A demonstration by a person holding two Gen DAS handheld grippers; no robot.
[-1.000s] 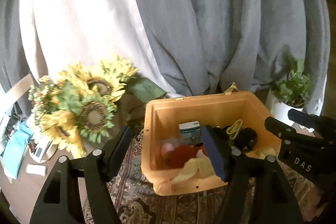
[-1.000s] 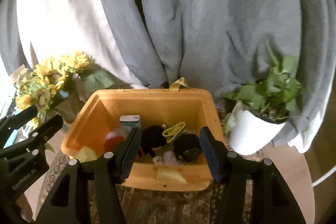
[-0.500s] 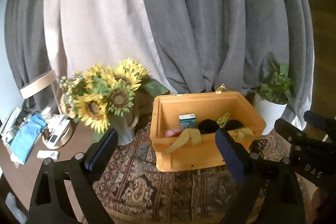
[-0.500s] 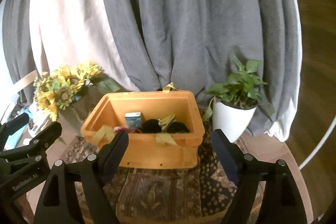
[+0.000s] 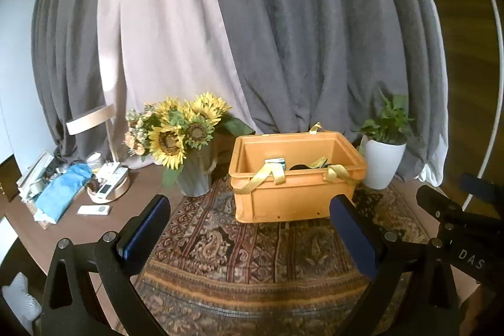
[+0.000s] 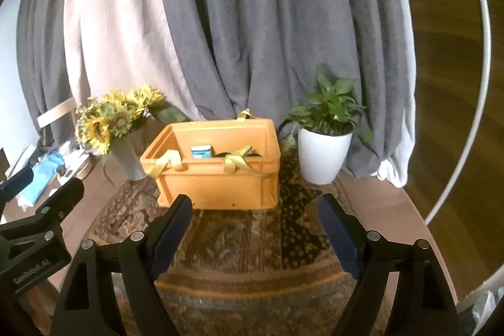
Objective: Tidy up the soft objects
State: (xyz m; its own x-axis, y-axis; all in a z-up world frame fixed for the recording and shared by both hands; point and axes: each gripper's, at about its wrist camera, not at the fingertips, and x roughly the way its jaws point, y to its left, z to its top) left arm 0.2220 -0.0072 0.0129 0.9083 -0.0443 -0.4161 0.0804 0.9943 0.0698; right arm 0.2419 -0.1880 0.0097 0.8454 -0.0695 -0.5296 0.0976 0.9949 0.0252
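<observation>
Left wrist view: the left gripper [image 5: 249, 225] is empty, and its jaws are opening, now spread wide; nothing lies between them.
Right wrist view: the right gripper [image 6: 253, 224] is empty, jaws set wide apart with bare rug between them.
Task item location: the orange crate [image 5: 283, 197] stands ahead of both tools, beyond the fingertips, on the patterned rug [image 5: 252, 257]. Dark soft items and a small blue-and-white box [image 5: 275, 161] show inside it.
Straps: yellow fabric straps [image 5: 267, 175] hang over the crate's near rim, outside the wall.
Neighbours: the sunflower vase [image 5: 193, 175] stands ahead-left of the left gripper, just beside the crate; the white plant pot [image 6: 323, 156] stands ahead-right of the right gripper.
Risk 1: the dangling straps may snag a finger on the next reach into the crate; the cause is their position across the approach path.
Risk 2: a wide sideways swing may tip the vase or the pot; the cause is their nearness to the crate's sides.
Risk 3: the straps may count as untidy; the cause is that they are not tucked inside.
Change from earlier frame, distance: one second ago both tools were over the crate's opening; now both are well back from it.
Change from earlier frame, opening: both sets of jaws are wider than a second ago.
Change from earlier frame, straps: they lay inside the crate; now they drape over its rim.
</observation>
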